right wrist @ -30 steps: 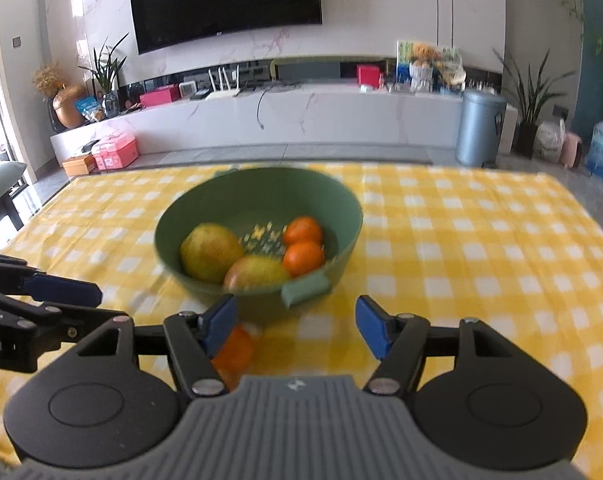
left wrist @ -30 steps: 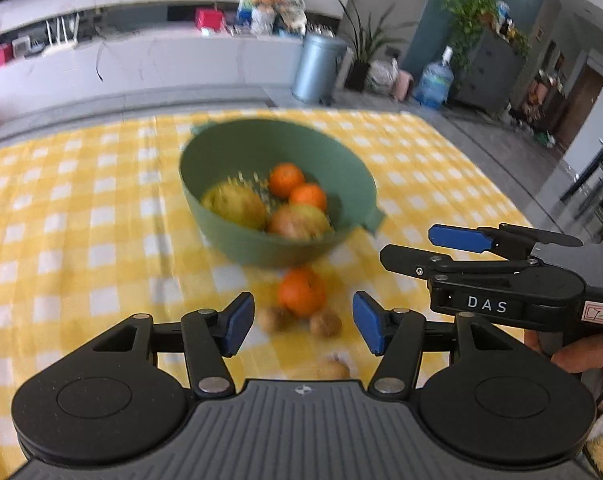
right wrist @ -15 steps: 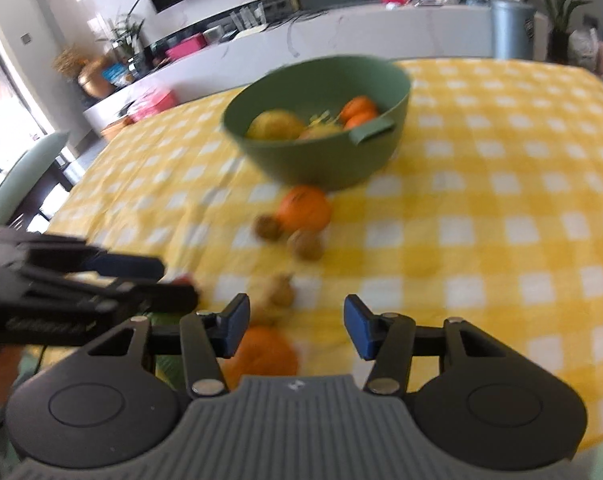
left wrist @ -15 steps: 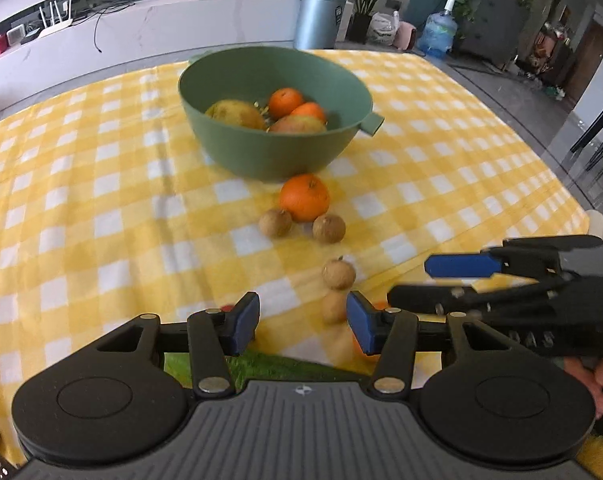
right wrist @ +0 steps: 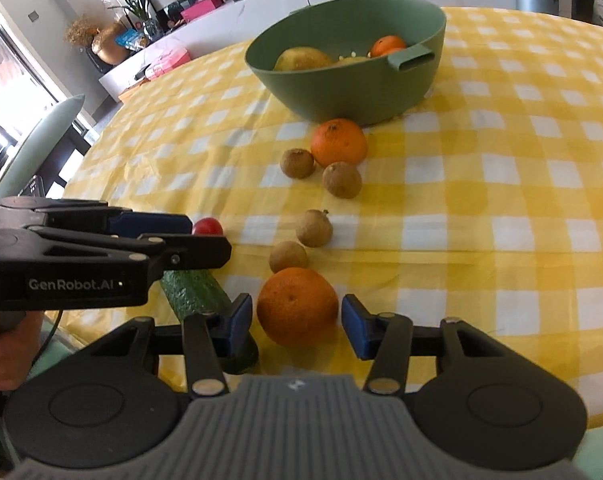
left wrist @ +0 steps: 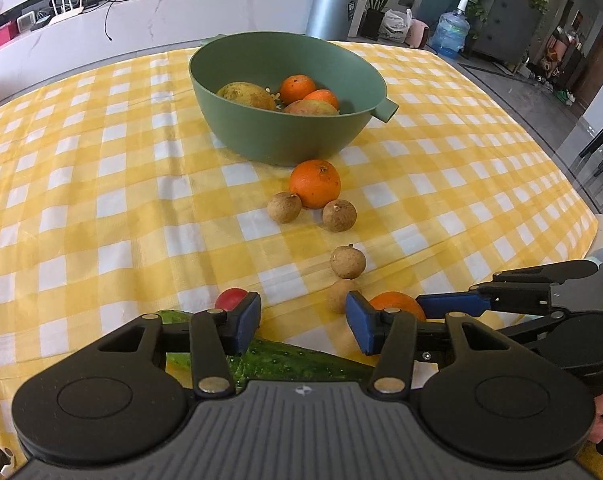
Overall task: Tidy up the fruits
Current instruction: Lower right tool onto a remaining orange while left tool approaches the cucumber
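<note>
Right gripper closing around the orange near the table's front edge, pads not yet touching | firm, round, rollable; pinching its widest middle | left gripper unclenched, empty.

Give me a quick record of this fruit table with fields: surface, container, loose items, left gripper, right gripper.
surface: yellow and white checked tablecloth
container: green plastic bowl holding oranges and pears
loose items: two oranges, four small brown round fruits, small red fruit, green cucumber
left gripper: open over the cucumber, nothing held
right gripper: jaws closing around the near orange, pads not yet touching
</note>
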The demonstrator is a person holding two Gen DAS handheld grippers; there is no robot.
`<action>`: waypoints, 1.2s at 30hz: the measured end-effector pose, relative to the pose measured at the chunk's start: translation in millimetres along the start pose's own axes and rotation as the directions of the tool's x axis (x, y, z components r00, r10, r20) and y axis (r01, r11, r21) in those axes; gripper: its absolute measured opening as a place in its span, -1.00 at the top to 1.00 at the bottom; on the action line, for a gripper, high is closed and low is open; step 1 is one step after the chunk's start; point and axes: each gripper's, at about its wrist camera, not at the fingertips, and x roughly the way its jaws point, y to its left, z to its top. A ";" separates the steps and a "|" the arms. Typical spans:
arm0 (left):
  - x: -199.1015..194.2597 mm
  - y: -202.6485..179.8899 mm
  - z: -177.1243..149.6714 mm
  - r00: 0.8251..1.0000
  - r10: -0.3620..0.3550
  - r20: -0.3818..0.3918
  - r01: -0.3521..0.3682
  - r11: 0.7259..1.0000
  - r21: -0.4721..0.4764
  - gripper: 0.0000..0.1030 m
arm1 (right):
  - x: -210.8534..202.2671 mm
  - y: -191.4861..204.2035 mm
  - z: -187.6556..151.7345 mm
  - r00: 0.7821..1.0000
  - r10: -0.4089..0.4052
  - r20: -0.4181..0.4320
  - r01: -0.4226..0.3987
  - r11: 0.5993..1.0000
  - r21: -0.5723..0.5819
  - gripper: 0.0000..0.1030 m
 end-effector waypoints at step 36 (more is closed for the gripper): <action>41.0 -18.6 45.5 0.979 0.020 0.204 -0.041 0.994 0.103 -0.13 | 0.1 -50.3 52.3 0.969 -0.219 0.117 0.209 0.974 0.086 0.20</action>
